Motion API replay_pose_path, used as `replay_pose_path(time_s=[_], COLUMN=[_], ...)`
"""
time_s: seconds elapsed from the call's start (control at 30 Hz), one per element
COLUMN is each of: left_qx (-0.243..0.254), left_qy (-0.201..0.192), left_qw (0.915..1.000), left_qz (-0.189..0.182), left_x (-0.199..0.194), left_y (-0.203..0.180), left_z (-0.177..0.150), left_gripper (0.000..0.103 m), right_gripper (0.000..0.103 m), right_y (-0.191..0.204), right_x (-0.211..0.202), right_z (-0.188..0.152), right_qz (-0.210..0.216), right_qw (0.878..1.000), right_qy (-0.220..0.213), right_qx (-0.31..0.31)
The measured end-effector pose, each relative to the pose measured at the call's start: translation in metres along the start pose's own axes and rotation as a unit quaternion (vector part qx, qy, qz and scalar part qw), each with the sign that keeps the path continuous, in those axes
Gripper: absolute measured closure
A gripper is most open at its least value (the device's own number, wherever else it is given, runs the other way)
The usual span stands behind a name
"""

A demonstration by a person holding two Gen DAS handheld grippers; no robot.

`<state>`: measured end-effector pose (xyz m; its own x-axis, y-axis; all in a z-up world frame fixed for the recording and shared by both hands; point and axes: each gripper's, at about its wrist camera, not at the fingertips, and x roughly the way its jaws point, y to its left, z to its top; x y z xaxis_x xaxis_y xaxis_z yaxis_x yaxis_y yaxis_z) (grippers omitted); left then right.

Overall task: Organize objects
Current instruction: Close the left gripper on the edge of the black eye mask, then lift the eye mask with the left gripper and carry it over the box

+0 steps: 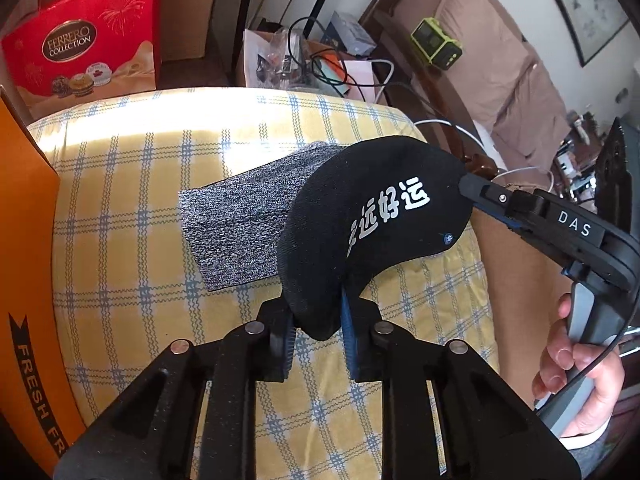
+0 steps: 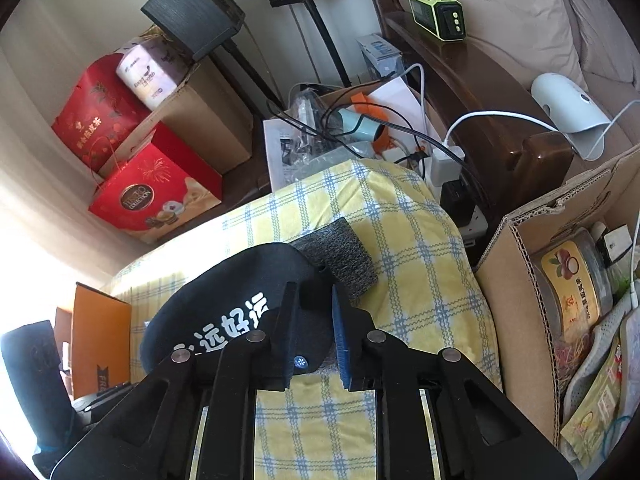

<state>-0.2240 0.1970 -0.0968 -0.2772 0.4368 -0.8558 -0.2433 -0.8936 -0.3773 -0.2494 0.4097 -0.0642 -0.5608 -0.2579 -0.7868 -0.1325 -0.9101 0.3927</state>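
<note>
A black sock (image 1: 372,224) with white Chinese lettering is stretched between both grippers above a yellow checked cushion (image 1: 132,184). My left gripper (image 1: 318,320) is shut on its lower end. My right gripper (image 1: 466,182) comes in from the right and is shut on its upper end. In the right wrist view the right gripper (image 2: 312,312) clamps the black sock (image 2: 232,300). A grey folded sock (image 1: 240,220) lies flat on the cushion, partly under the black one; it also shows in the right wrist view (image 2: 340,258).
An orange box (image 1: 24,264) stands at the cushion's left edge. A red Ferrero bag (image 1: 84,48) and cardboard boxes stand behind. Cables and clutter (image 1: 320,64) lie at the back. An open cardboard box (image 2: 560,300) with a jar stands to the right.
</note>
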Motion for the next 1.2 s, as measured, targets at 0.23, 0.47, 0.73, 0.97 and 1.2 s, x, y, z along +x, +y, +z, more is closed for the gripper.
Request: replay_pose_path(time_s=[0.23,0.47,0.73,0.97,1.2], left_qx=[0.045,0.043,-0.003,-0.044,-0.067], left_qy=[-0.032,-0.048,-0.039,-0.019,-0.007], left_qw=[0.9984,0.9977,0.9985,0.9964,0.9939], left_qz=[-0.006,-0.022,-0.037,-0.07,-0.088], left_x=[-0.043,-0.074,-0.073,-0.062,-0.058], left_y=[-0.022,-0.022,0.002,0.017,0.027], left_z=[-0.007,-0.011,-0.015,-0.029,-0.039], left_gripper=[0.096,0.097,0.097,0.097,0.097], right_gripper=[0.091,0.069,0.054,0.054,0.056], right_y=[0.015,0.022,0.028,0.039,0.025], right_x=[-0.005,-0.005,-0.009,0.009,0.025], right_z=[-0.015,-0.043,-0.07,-0.09,-0.109], right_qz=[-0.012,0.048,0.17,0.211,0.25], right_qw=[0.999,0.998,0.982,0.969,0.95], right_qy=[0.011,0.029,0.048,0.069,0.071], right_qx=[-0.032,-0.012,0.064,0.108,0.174])
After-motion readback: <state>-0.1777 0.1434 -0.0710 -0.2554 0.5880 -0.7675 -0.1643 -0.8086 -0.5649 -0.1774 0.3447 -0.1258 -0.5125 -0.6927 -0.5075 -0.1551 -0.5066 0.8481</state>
